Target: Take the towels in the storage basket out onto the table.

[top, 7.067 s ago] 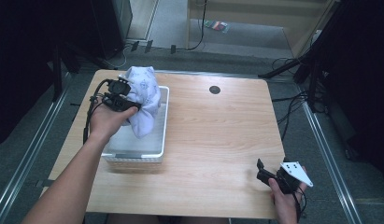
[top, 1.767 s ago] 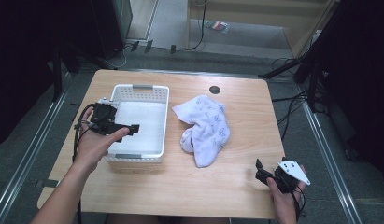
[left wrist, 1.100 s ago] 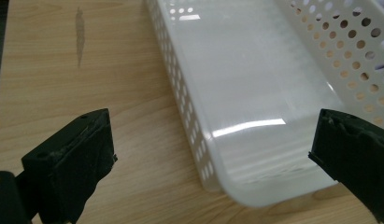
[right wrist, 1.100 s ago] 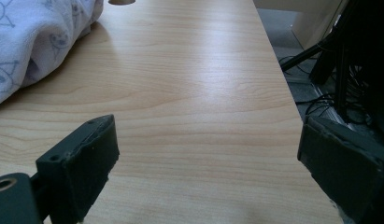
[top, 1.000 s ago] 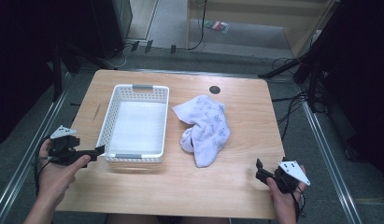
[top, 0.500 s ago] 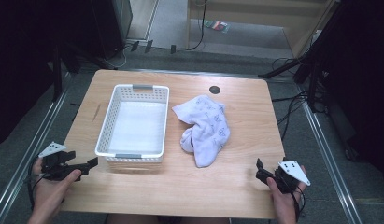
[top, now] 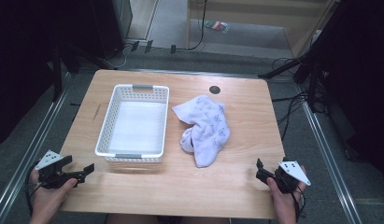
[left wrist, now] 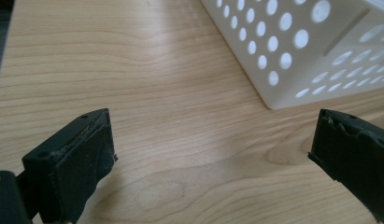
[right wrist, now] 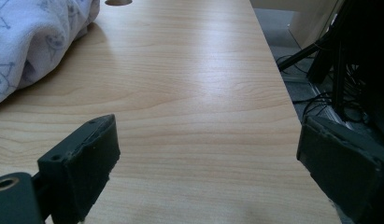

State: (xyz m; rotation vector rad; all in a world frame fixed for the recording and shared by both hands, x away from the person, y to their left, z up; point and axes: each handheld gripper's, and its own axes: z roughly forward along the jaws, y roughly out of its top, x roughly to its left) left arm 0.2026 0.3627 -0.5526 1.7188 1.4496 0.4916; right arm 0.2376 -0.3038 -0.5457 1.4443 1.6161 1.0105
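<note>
We see the cloth (top: 204, 128) lying beside the empty basket (top: 133, 88); both grippers' jaws gape, holding nothing; the job looks done.

No readable text, label, brand or number is seen; the cloth (top: 204, 127) carries only small printed line drawings, not letters.

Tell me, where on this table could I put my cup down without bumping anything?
The front strip of the table, between the left gripper and the right gripper, is bare wood. So is the right edge beside the cloth, and the far left corner behind the basket. The middle is crowded: basket and cloth lie close together.
</note>
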